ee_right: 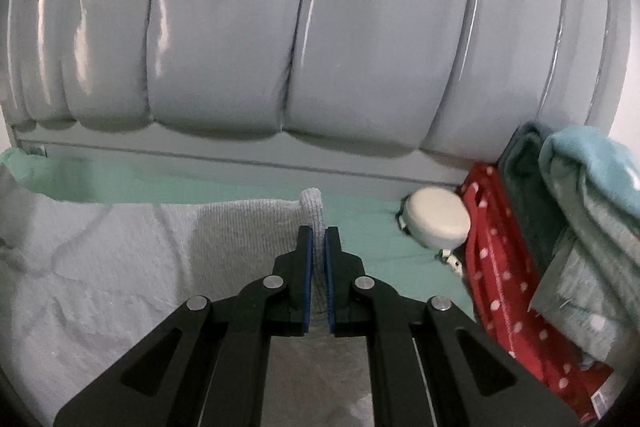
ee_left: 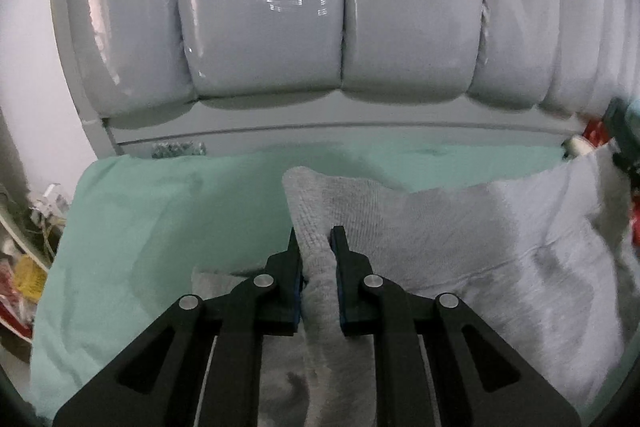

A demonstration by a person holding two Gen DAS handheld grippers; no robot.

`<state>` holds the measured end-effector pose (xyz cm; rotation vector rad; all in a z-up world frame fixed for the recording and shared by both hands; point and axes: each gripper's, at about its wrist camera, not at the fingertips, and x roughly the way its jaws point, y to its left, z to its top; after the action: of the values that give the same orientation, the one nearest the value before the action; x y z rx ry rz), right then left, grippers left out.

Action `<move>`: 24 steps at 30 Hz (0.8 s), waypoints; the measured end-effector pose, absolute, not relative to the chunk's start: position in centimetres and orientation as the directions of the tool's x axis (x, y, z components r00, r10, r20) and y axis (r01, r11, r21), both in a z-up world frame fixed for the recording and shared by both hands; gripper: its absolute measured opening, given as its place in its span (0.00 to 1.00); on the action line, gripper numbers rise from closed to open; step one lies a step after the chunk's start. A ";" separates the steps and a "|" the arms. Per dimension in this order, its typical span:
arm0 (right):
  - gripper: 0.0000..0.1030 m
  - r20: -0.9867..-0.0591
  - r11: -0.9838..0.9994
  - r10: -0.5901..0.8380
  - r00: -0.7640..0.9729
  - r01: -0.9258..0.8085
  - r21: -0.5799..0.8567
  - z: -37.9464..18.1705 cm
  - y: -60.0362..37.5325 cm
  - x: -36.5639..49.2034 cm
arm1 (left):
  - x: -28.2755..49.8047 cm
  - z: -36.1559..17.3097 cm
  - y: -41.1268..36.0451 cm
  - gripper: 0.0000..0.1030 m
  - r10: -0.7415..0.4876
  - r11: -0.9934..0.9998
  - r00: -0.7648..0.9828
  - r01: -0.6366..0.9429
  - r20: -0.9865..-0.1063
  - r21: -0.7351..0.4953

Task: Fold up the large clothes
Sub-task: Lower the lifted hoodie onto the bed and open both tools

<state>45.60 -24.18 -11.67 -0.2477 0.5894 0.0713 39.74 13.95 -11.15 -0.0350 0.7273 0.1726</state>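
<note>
Pale grey waffle-knit garment [ee_left: 420, 227], rumpled, spread across centre and right of left wrist frame; lower left in right wrist frame, one corner pinched upward.

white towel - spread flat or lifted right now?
Lifted at its far edge. Left gripper and right gripper each pinch a corner of the white towel, which stands above the green sheet.
</note>
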 end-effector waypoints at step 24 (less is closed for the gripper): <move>0.63 -0.701 0.973 -0.062 0.711 -0.112 -0.200 -13.5 -30.6 37.9 | 32.4 -14.1 18.1 0.55 -0.002 0.951 0.550 -0.258 -0.835 -0.173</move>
<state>37.93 -30.61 -13.55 -0.2352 0.7815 0.0276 32.42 18.07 -14.14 -0.2907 0.9800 0.1538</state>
